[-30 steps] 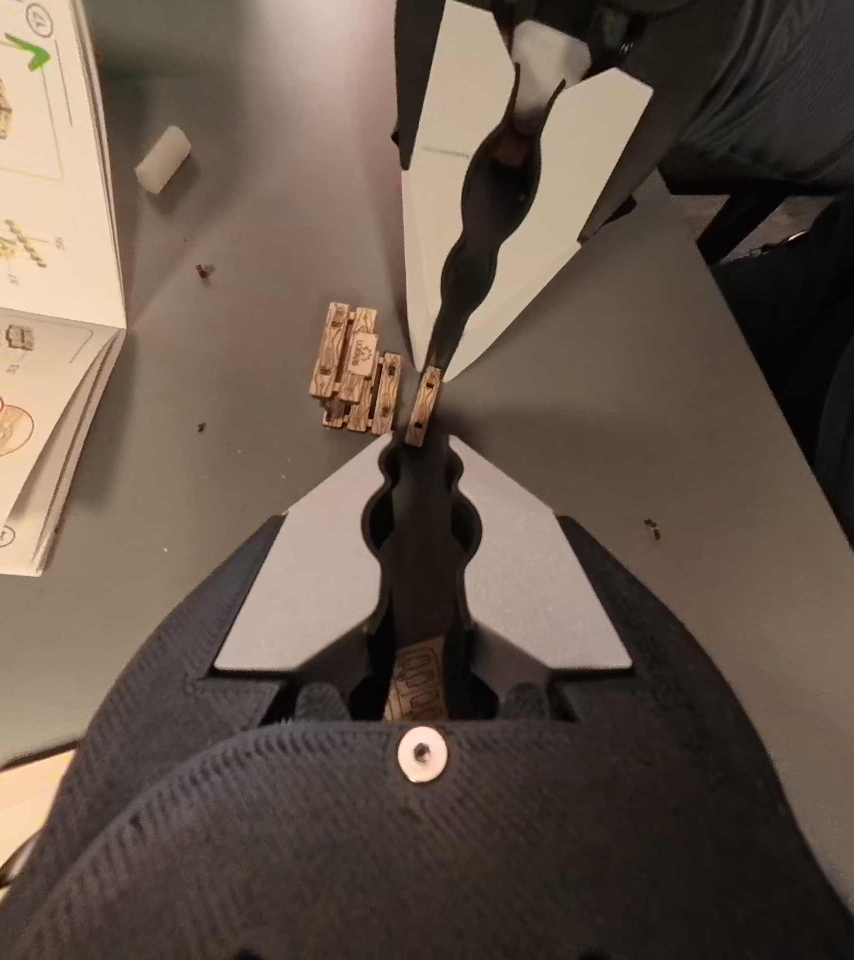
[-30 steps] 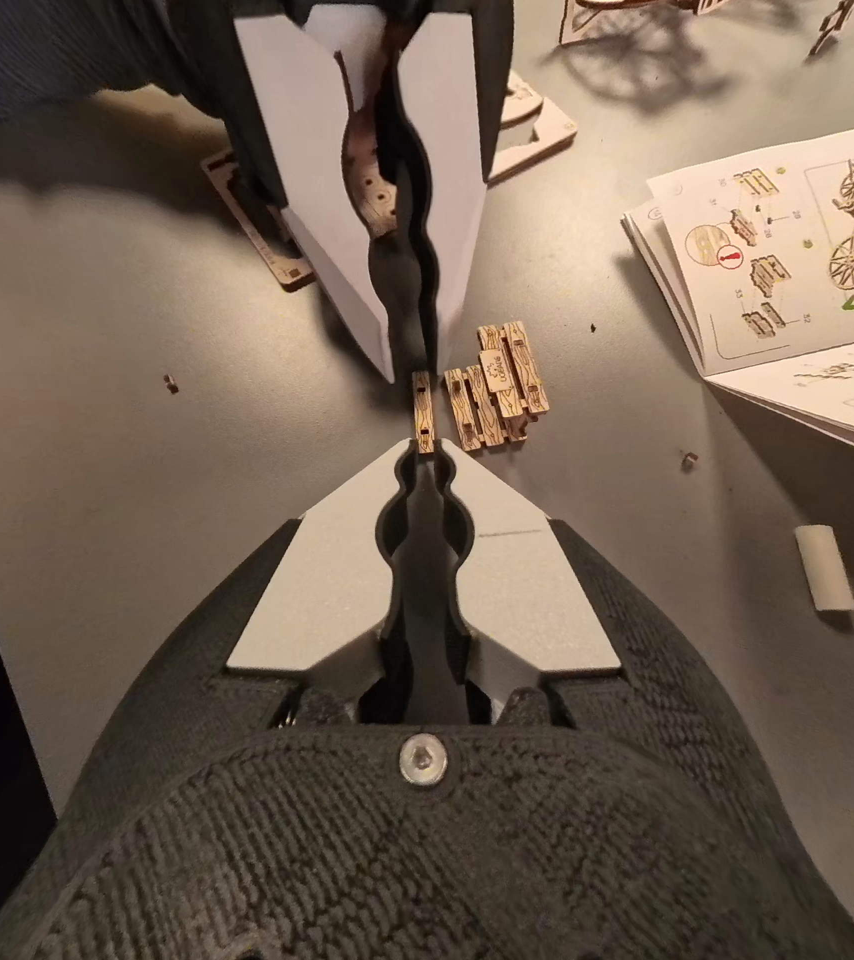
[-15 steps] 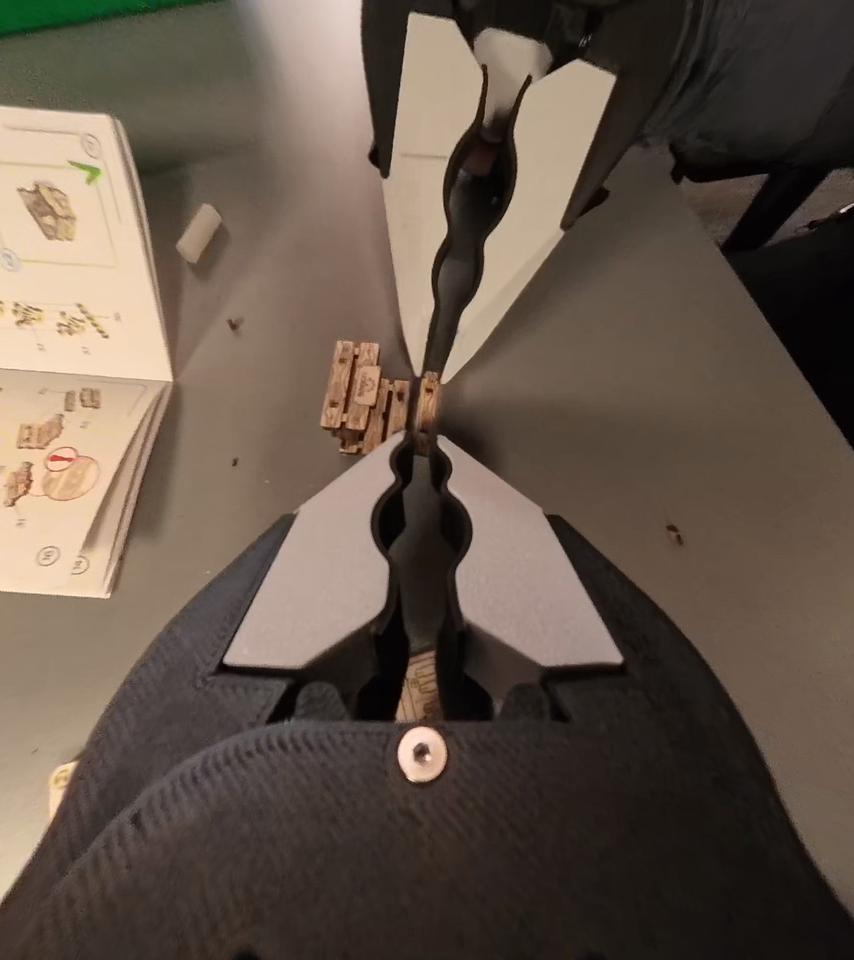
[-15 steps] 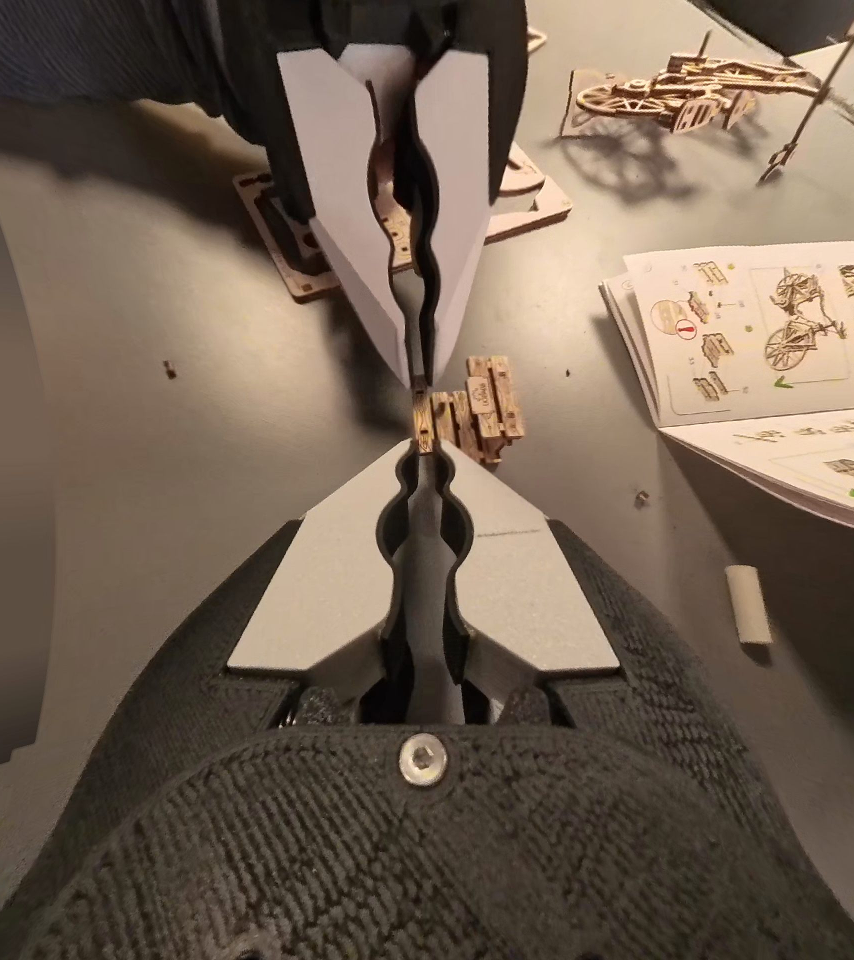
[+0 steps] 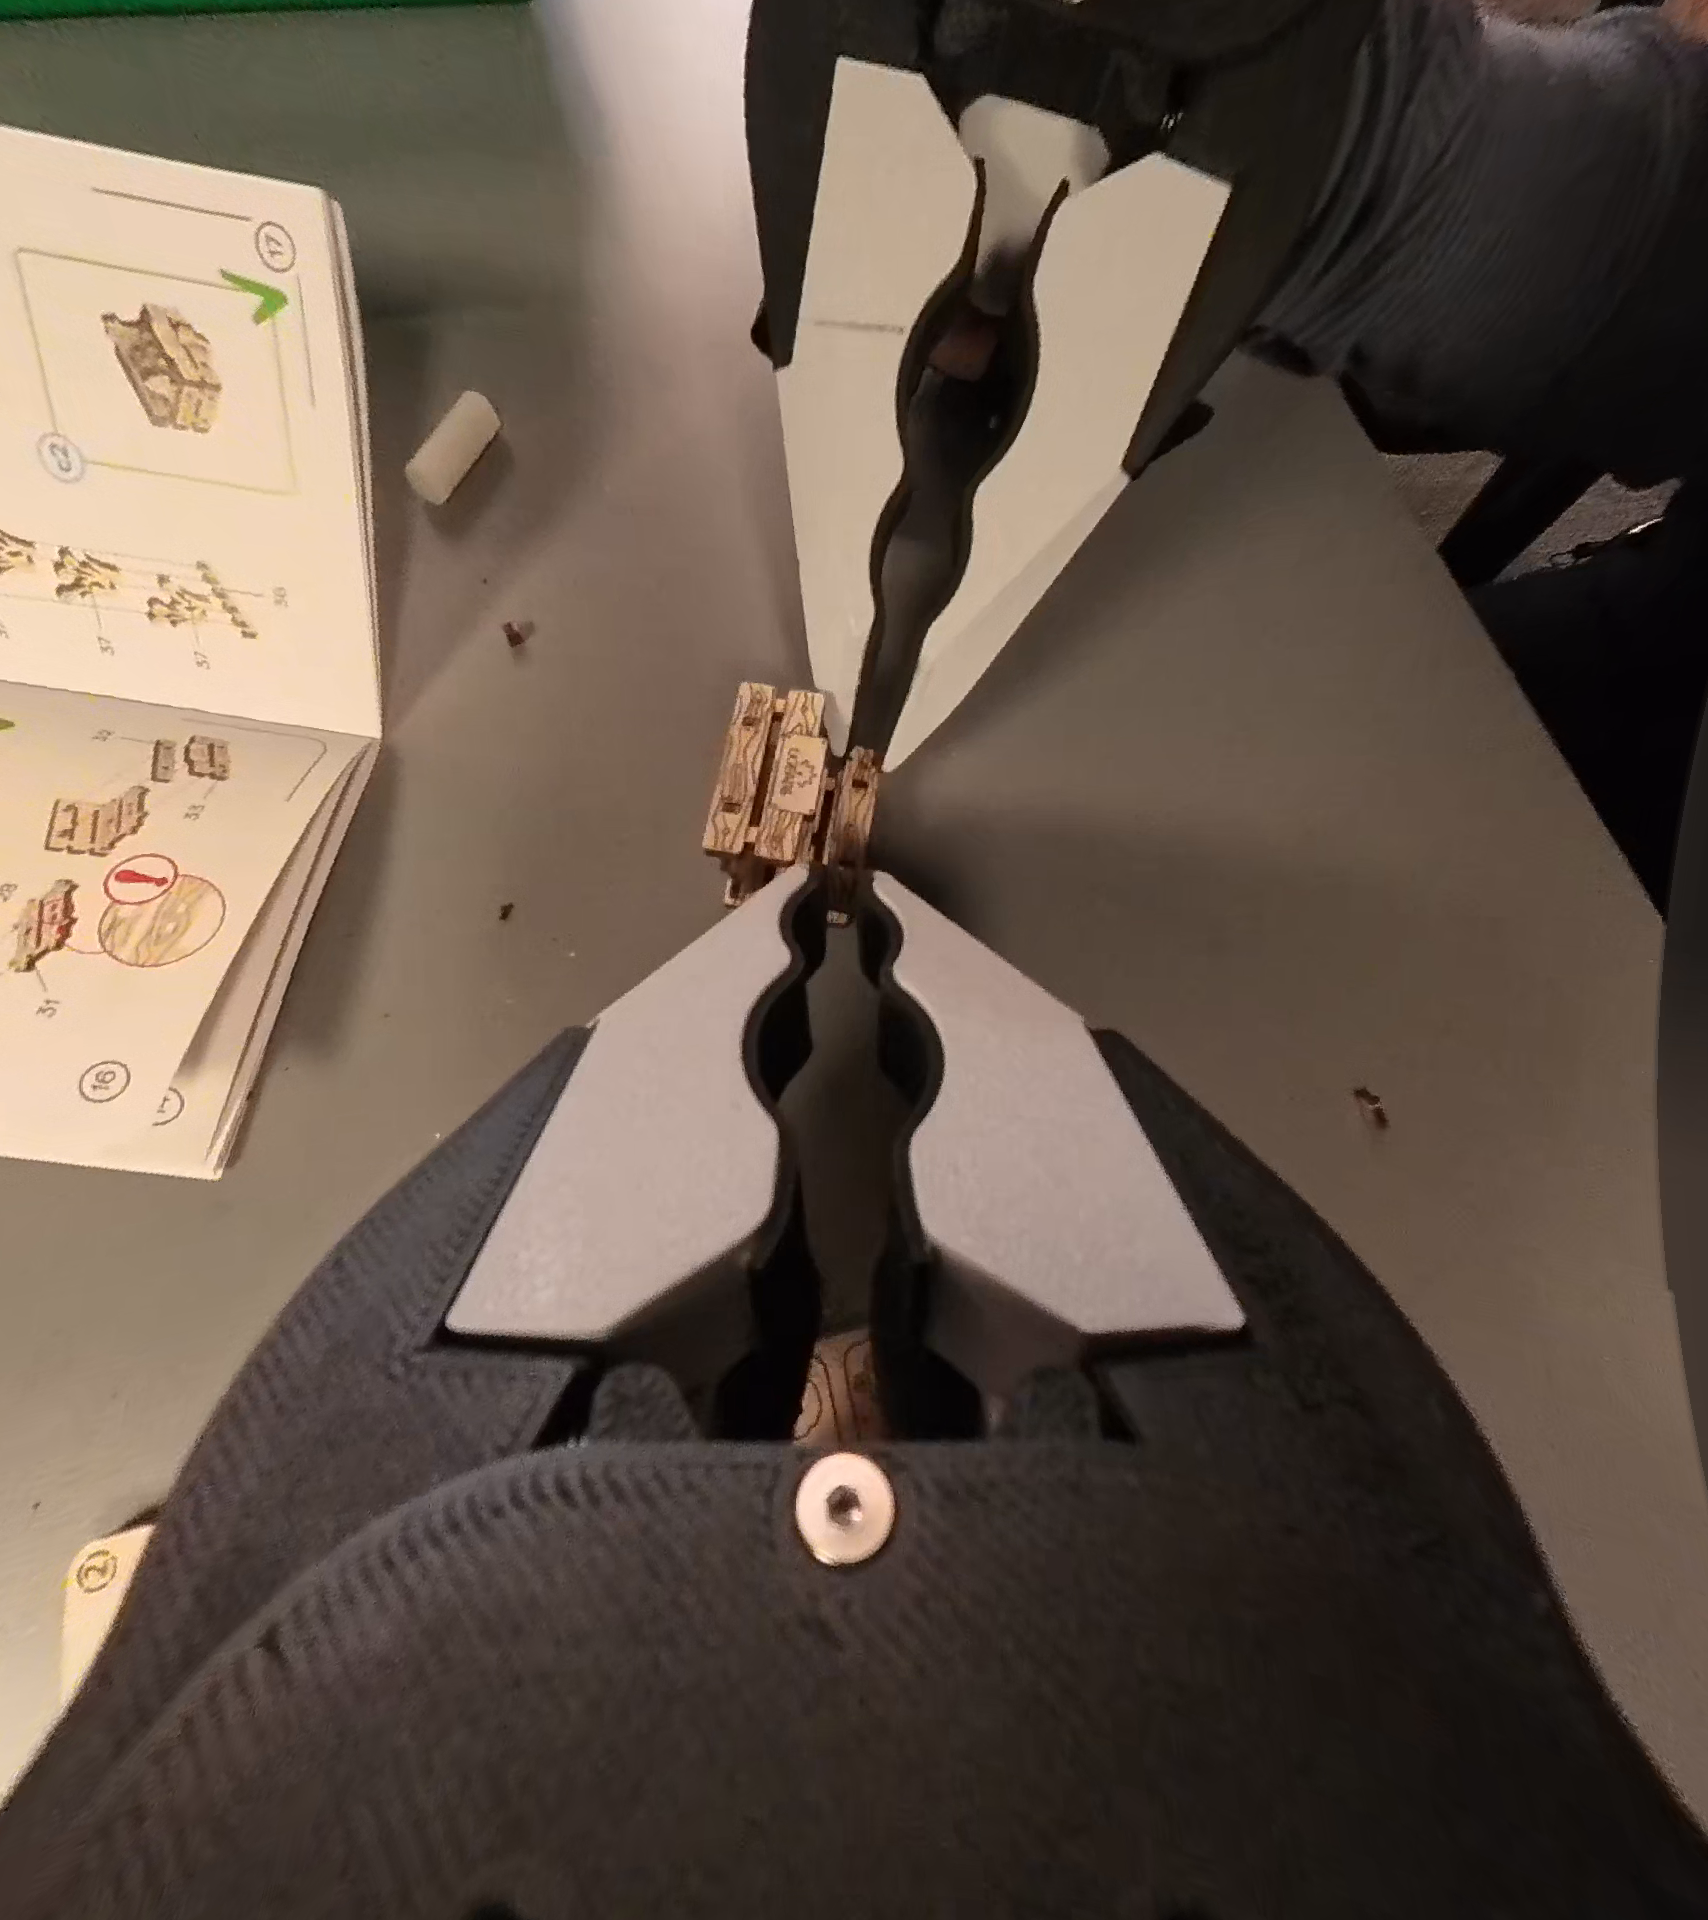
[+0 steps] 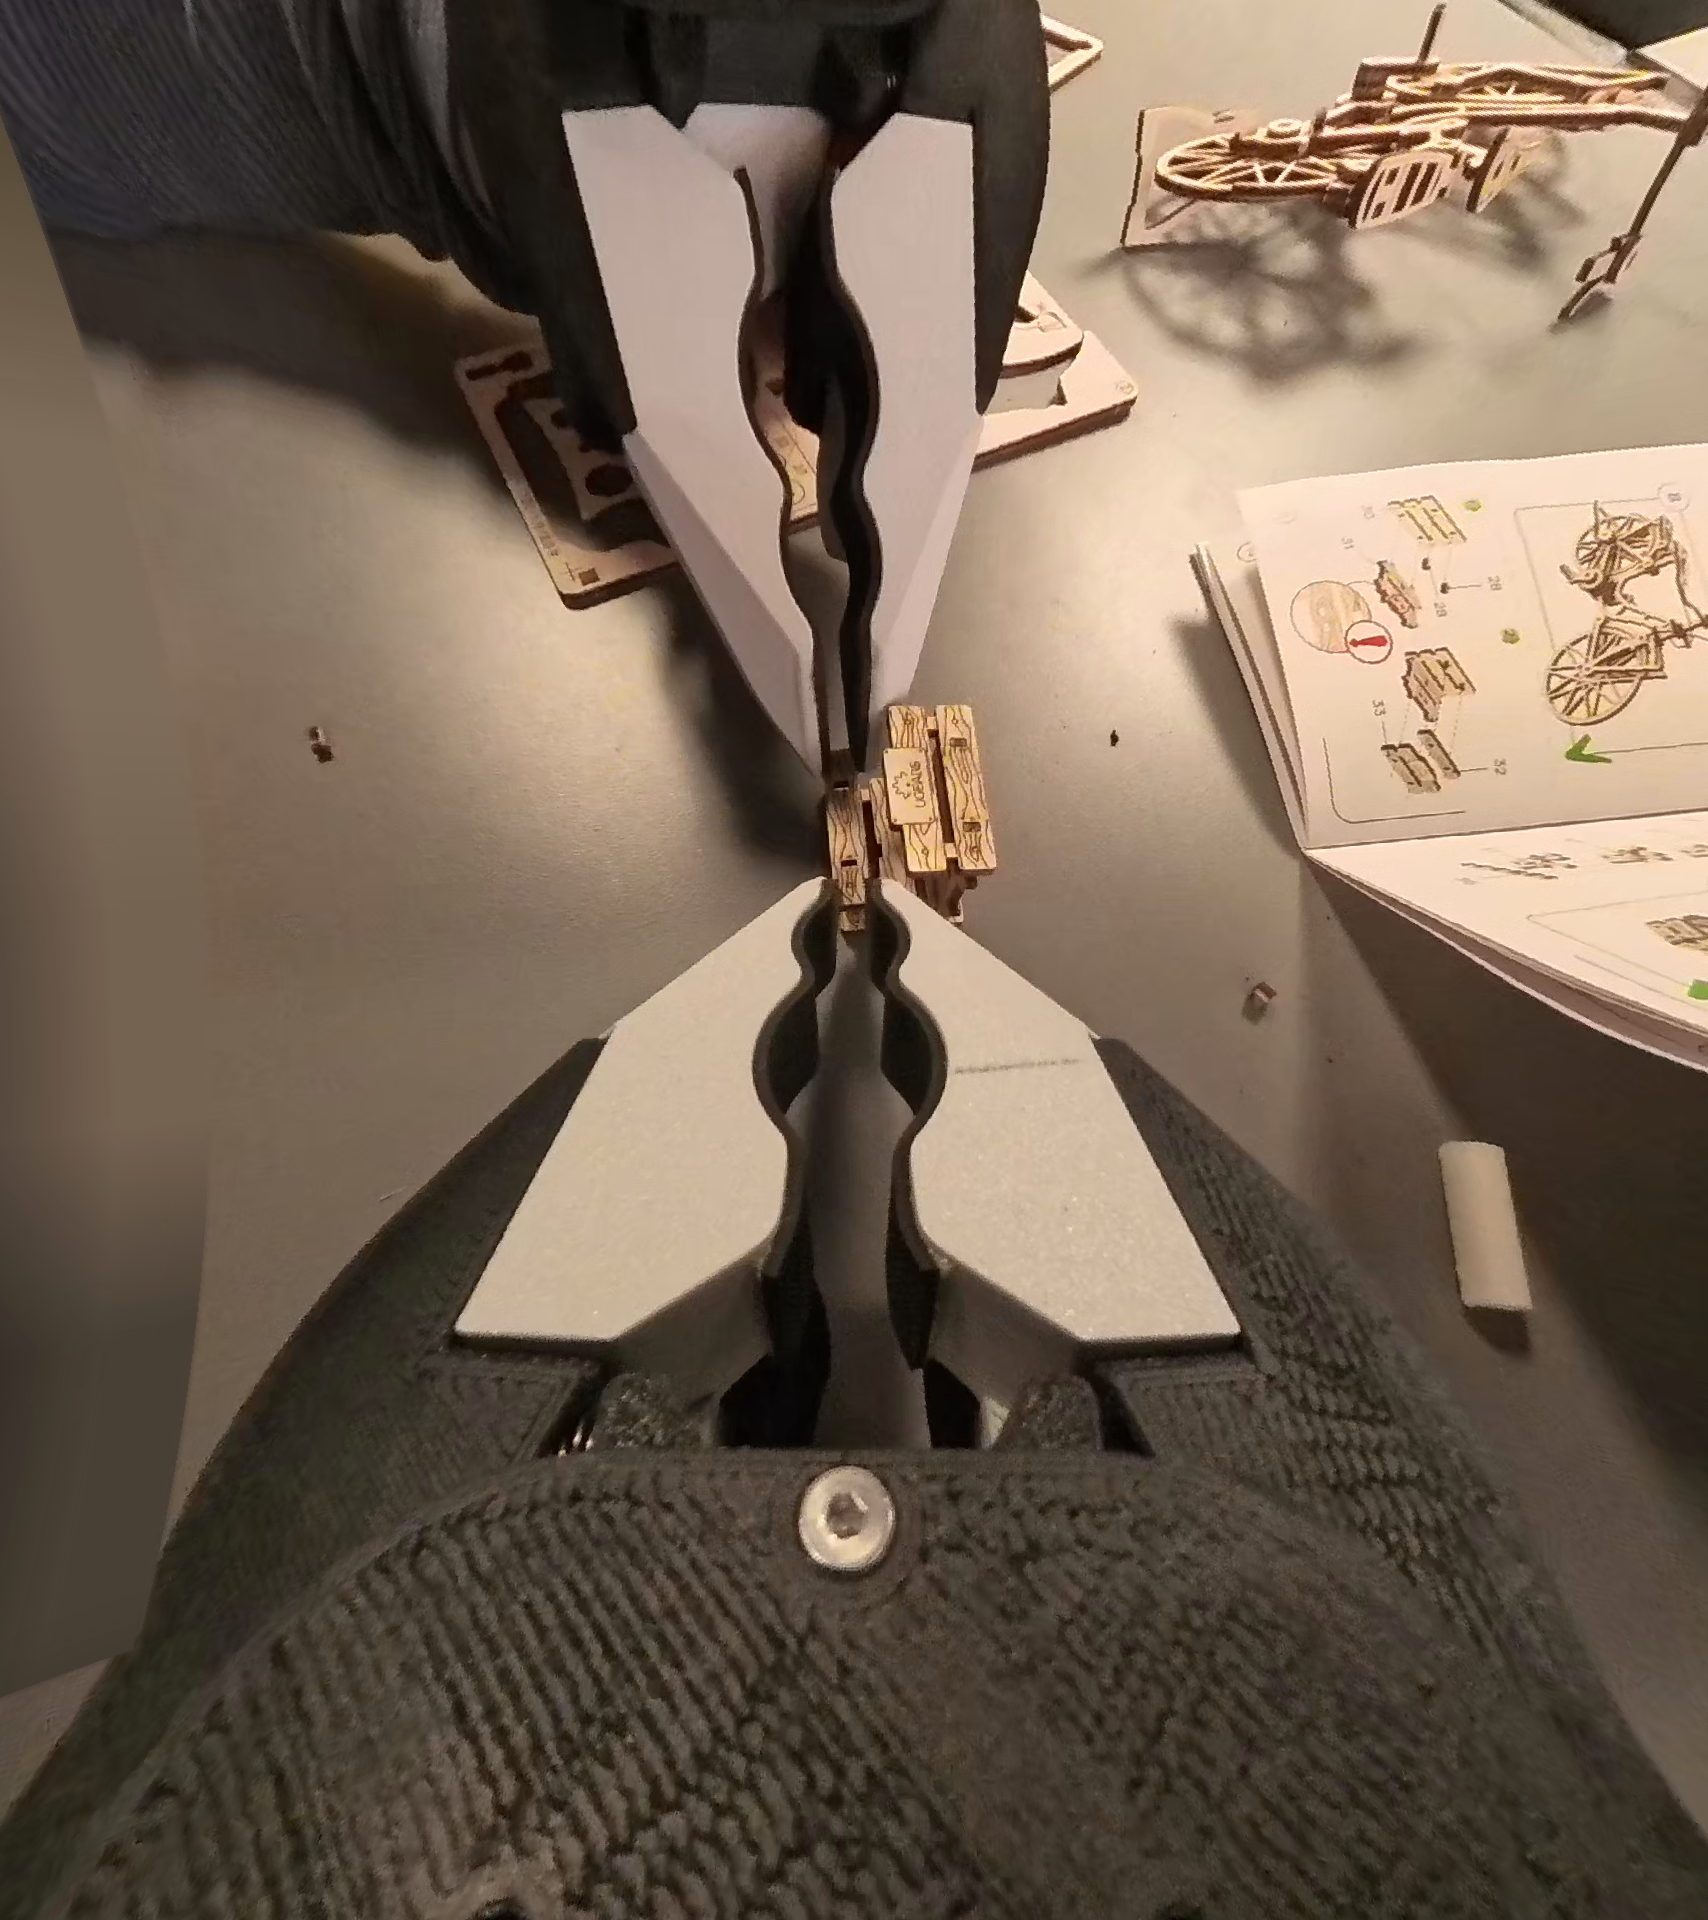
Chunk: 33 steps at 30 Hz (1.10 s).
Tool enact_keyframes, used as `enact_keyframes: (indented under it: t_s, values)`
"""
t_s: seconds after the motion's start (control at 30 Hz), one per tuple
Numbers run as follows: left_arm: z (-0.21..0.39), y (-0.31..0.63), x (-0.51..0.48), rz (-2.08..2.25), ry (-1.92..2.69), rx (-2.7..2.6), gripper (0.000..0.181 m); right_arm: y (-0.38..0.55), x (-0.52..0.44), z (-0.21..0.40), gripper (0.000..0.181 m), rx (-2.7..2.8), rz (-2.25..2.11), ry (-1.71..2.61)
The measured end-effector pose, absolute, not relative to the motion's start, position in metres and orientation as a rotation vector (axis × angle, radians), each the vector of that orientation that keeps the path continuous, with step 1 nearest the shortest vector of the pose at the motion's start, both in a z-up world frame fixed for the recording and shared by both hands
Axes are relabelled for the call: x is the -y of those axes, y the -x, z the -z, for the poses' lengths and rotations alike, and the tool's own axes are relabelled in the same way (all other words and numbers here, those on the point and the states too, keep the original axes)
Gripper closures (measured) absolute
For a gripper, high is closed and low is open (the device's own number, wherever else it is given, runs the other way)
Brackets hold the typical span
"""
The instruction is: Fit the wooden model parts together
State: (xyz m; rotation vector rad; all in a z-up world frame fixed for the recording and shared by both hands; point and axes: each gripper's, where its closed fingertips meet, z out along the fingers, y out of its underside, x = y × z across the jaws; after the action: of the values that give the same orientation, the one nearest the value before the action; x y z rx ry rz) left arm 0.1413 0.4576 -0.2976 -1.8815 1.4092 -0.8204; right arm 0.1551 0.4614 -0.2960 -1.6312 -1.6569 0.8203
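Note:
A small wooden strip (image 5: 856,821) is held at both ends by the two grippers. My left gripper (image 5: 837,896) is shut on its near end, and my right gripper (image 5: 856,750) is shut on its far end, tip to tip. The strip lies against the right edge of a small plank-patterned wooden assembly (image 5: 772,792) on the grey table. In the right wrist view my right gripper (image 6: 855,906) pinches the strip (image 6: 848,844), my left gripper (image 6: 837,766) meets it from above, and the assembly (image 6: 938,812) sits just to its right.
An open instruction booklet (image 5: 102,623) (image 6: 1556,748) lies beside the parts. A white cylinder (image 5: 452,462) (image 6: 1484,1236) lies near it. A wooden bicycle model (image 6: 1349,156) and a laser-cut sheet (image 6: 559,488) sit farther back. The table edge (image 5: 1473,665) is close by. Less than 4 cm separates the two grippers' tips.
Both grippers carried the strip sideways to the assembly; a gap a second ago has closed and the strip now touches it. Both stayed shut.

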Motion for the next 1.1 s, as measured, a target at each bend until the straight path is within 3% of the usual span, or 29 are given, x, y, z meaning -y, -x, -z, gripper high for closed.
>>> enact_keyframes:
  t_s: [1.1]
  values:
    - [0.3039,-0.1431,-0.4560,0.931,1.975,-1.391,0.177,-0.1534,-0.4607,0.2996,0.171,1.674,-0.840,1.645]
